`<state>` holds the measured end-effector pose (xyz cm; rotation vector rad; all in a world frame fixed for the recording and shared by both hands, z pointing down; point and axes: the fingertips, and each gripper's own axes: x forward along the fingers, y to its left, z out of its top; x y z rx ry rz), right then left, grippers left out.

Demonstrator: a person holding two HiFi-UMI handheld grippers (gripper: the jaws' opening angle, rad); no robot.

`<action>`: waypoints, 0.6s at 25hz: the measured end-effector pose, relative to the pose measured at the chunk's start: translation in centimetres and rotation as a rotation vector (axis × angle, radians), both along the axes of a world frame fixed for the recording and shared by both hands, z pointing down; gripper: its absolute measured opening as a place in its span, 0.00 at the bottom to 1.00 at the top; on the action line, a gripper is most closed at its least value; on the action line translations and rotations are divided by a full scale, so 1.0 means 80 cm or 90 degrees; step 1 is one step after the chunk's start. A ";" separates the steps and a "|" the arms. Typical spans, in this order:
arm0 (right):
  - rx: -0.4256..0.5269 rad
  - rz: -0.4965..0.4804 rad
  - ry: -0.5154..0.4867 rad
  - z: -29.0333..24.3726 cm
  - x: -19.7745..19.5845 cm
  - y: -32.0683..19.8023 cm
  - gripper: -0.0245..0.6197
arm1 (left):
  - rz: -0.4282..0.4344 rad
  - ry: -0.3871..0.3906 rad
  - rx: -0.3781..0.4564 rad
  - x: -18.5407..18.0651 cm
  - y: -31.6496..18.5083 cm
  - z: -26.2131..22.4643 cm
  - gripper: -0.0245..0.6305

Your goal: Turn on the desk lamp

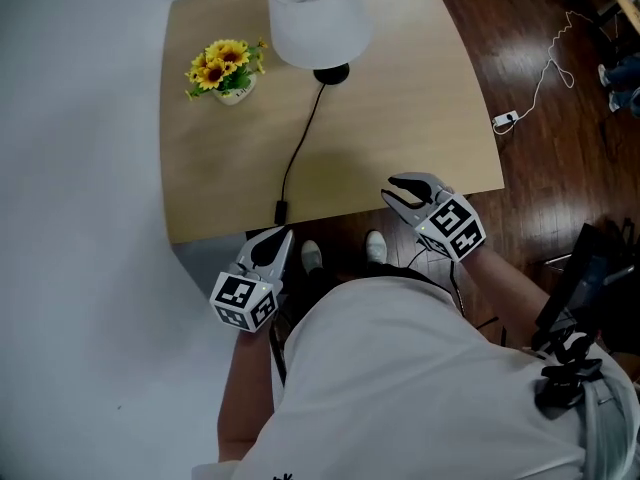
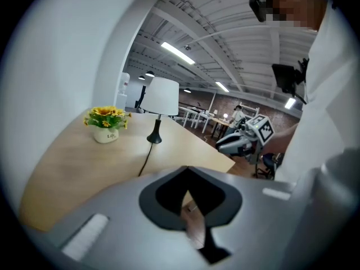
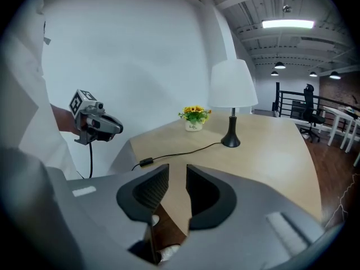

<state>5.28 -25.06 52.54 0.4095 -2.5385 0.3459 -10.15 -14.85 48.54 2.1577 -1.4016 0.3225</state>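
The desk lamp (image 1: 318,13) with a white shade and black base (image 1: 331,73) stands at the far side of the wooden table (image 1: 400,118). Its black cord runs forward to an inline switch (image 1: 281,211) near the table's front edge. My left gripper (image 1: 281,238) hovers just in front of that edge, close to the switch, with its jaws shut and nothing in them. My right gripper (image 1: 402,194) is over the front right part of the table, open and empty. In the right gripper view the lamp (image 3: 233,84), the switch (image 3: 146,162) and the left gripper (image 3: 98,125) all show.
A small white pot of yellow flowers (image 1: 228,71) sits left of the lamp. A white wall or floor lies to the left, dark wood floor to the right with a white cable and plug (image 1: 505,119). The person's shoes (image 1: 312,256) show under the table's front edge.
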 end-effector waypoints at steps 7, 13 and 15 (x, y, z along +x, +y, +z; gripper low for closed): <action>0.008 0.037 -0.007 -0.007 -0.047 -0.013 0.18 | 0.055 0.003 0.020 -0.034 -0.040 -0.009 0.07; 0.015 0.027 -0.008 -0.011 -0.095 -0.001 0.12 | 0.068 0.006 0.034 -0.068 -0.043 -0.018 0.07; 0.015 0.017 -0.008 -0.009 -0.114 0.004 0.10 | 0.068 0.008 0.037 -0.080 -0.041 -0.019 0.07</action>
